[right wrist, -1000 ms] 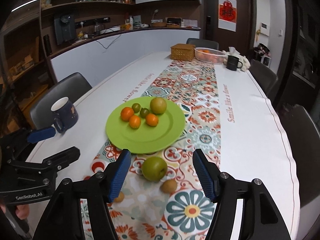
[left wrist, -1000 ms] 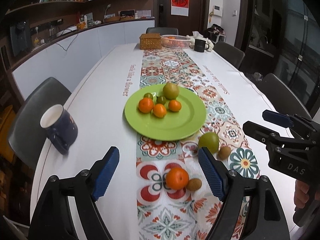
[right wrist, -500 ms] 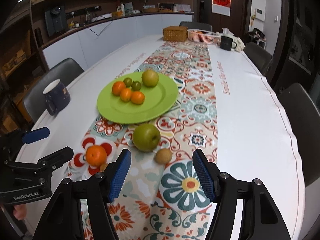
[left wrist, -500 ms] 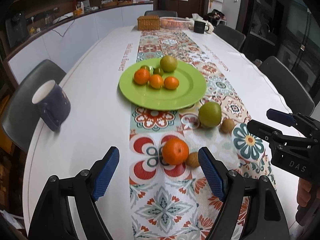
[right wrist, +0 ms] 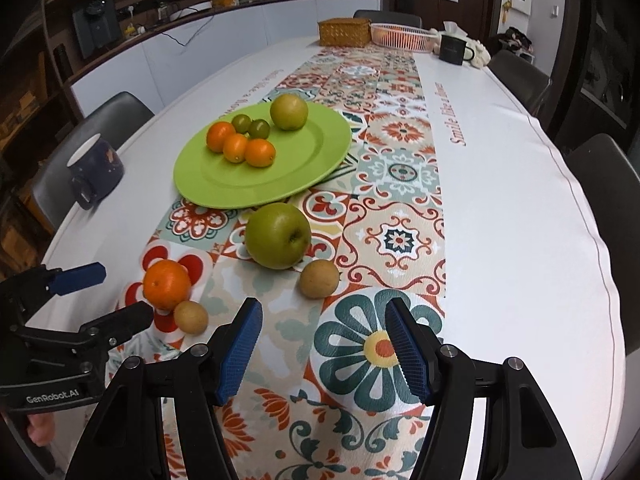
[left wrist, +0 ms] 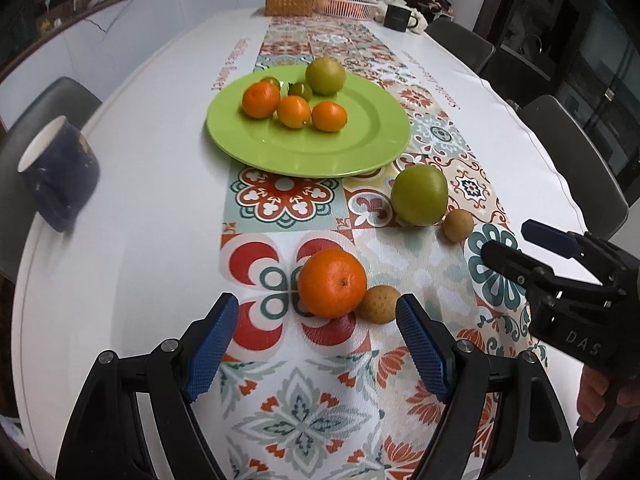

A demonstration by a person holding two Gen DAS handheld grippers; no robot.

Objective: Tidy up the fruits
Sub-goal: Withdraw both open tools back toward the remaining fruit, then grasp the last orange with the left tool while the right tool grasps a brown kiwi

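Dark blue mug [left wrist: 56,178]: at 9 o'clock from the green plate, on bare white tablecloth [left wrist: 132,208], near the table edge.

Left gripper [left wrist: 316,344]: blue pads apart, nothing between them; the loose orange lies just ahead at 12 o'clock.

Green plate [left wrist: 328,152]: on the patterned runner [left wrist: 304,412], at 12 o'clock from the left gripper. Holds three small oranges [left wrist: 294,111] bunched at its 10 o'clock side, two small green fruits [left wrist: 300,90] behind them, and one large yellow-green fruit [left wrist: 325,76] at its 12 o'clock rim.

Loose orange [left wrist: 332,283]: on the runner, off the plate, at the plate's 6 o'clock.

Small brown fruit [left wrist: 377,304]: touching the loose orange at its 4 o'clock.

Green apple [right wrist: 278,236]: on the runner, just beside the plate's rim at 5 o'clock as the left view shows it.

Second small brown fruit [right wrist: 319,278]: at the apple's 4 o'clock, close beside it, at 12 o'clock from the right gripper.

Right gripper [right wrist: 323,350]: pads apart, nothing between them, above the runner.

Far end of table, 12 o'clock: wicker box [right wrist: 344,32], pink basket [right wrist: 402,36], black mug [right wrist: 454,50].
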